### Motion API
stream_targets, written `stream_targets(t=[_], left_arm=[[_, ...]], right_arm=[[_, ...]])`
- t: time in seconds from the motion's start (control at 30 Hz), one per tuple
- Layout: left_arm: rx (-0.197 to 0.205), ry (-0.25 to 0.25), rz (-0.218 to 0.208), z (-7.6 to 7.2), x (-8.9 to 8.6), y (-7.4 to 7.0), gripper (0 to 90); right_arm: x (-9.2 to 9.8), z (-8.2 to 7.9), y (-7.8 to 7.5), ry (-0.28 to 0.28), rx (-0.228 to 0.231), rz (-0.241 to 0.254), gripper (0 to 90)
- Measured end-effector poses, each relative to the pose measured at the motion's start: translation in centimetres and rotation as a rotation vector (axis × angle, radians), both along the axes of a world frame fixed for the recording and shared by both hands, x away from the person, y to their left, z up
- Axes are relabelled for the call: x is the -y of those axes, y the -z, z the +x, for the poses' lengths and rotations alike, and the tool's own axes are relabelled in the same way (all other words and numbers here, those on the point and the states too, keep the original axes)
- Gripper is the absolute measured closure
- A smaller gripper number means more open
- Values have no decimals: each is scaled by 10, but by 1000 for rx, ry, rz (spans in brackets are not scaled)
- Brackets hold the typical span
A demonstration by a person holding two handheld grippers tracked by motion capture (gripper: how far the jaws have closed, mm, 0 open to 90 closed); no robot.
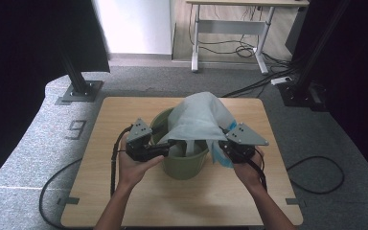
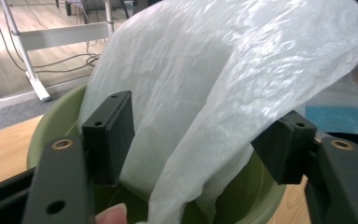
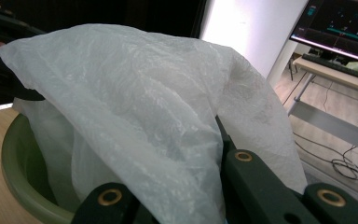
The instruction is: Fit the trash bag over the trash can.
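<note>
Over the green plastic bin [image 1: 182, 163] at the middle of the wooden table [image 1: 124, 201], a thin white plastic bag [image 1: 199, 120] billowing high, its lower part down inside the bin. Left gripper [image 2: 196, 140] at the bin's near-left rim, its 2 jaws standing wide, the bag hanging loose between the pads, unpinched. Right gripper [image 1: 230, 151] at the bin's right rim, jaws closed tight on the bag's edge, film draped over them. Blue patch of bag showing just beside that right gripper.
</note>
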State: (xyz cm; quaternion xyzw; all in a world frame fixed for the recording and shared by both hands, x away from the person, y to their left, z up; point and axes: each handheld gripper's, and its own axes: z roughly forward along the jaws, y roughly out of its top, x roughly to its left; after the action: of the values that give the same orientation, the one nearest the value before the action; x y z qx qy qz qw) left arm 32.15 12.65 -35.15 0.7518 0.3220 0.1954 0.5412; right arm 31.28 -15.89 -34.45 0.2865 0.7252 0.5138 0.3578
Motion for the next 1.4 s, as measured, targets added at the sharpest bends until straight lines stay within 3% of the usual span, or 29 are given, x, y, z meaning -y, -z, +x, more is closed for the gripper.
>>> stream_targets(t=[0.2, 0.37, 0.73, 0.9, 1.17, 1.4], left_arm=[[2, 18, 34, 2, 7, 2, 326], [-3, 9, 64, 4, 17, 5, 530], [-43, 10, 1, 10, 18, 7, 867], [-38, -19, -52, 11, 5, 7, 884], [-60, -69, -79, 13, -12, 8, 891], [-83, -133, -84, 17, -39, 18, 891]], right_arm=[[8, -1, 4, -29, -23, 24, 886], [9, -5, 3, -54, -15, 37, 885], [14, -7, 10, -84, -37, 57, 826], [19, -10, 23, -135, -39, 91, 582], [19, -25, 34, -208, -43, 103, 409], [47, -39, 32, -294, -50, 259, 349]])
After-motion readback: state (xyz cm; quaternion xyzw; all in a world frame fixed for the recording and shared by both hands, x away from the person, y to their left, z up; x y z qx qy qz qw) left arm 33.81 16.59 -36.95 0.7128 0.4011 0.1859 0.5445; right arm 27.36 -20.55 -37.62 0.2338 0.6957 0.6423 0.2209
